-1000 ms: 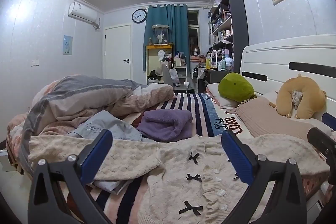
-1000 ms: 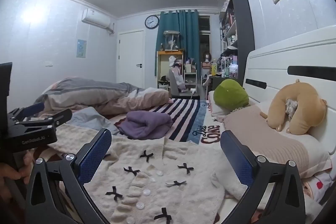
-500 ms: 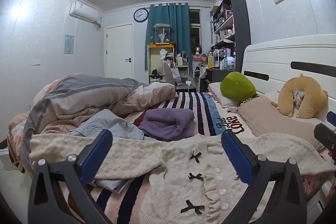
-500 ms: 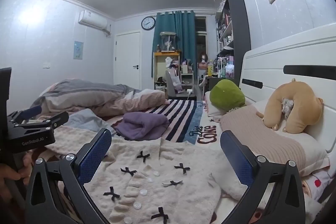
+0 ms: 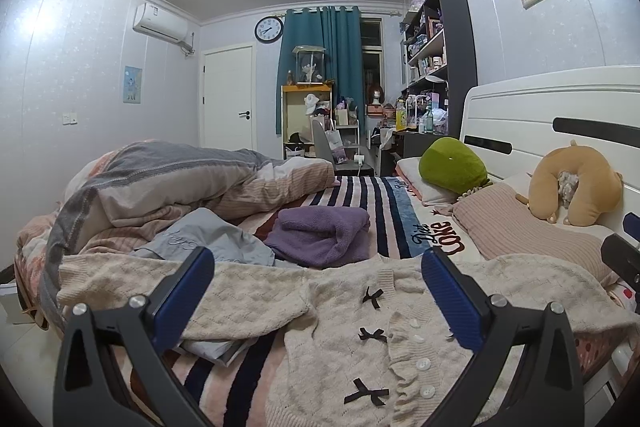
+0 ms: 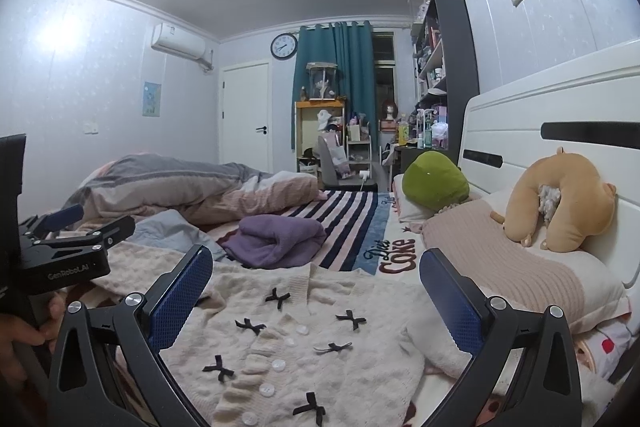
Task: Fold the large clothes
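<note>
A cream knit cardigan (image 5: pixel 352 339) with black bows and white buttons lies spread flat across the near end of the bed; it also shows in the right wrist view (image 6: pixel 304 339). My left gripper (image 5: pixel 318 291) is open and empty, held above the cardigan's left sleeve and front. My right gripper (image 6: pixel 316 291) is open and empty, above the cardigan's buttoned front. The left gripper (image 6: pixel 76 227) also shows at the left edge of the right wrist view, held by a hand. The right gripper's tip (image 5: pixel 624 259) shows at the right edge of the left wrist view.
A folded purple garment (image 5: pixel 320 235) and a grey-blue garment (image 5: pixel 204 239) lie beyond the cardigan. A bunched duvet (image 5: pixel 168 183) fills the left of the bed. Pillows (image 6: pixel 512 267), a green plush (image 5: pixel 452 165) and a tan neck pillow (image 6: pixel 560 203) sit by the white headboard (image 5: pixel 560 111) on the right.
Both grippers have shifted slightly; the views show a little more of the cardigan's lower front. The jaws have stayed open and nothing on the bed has moved.
</note>
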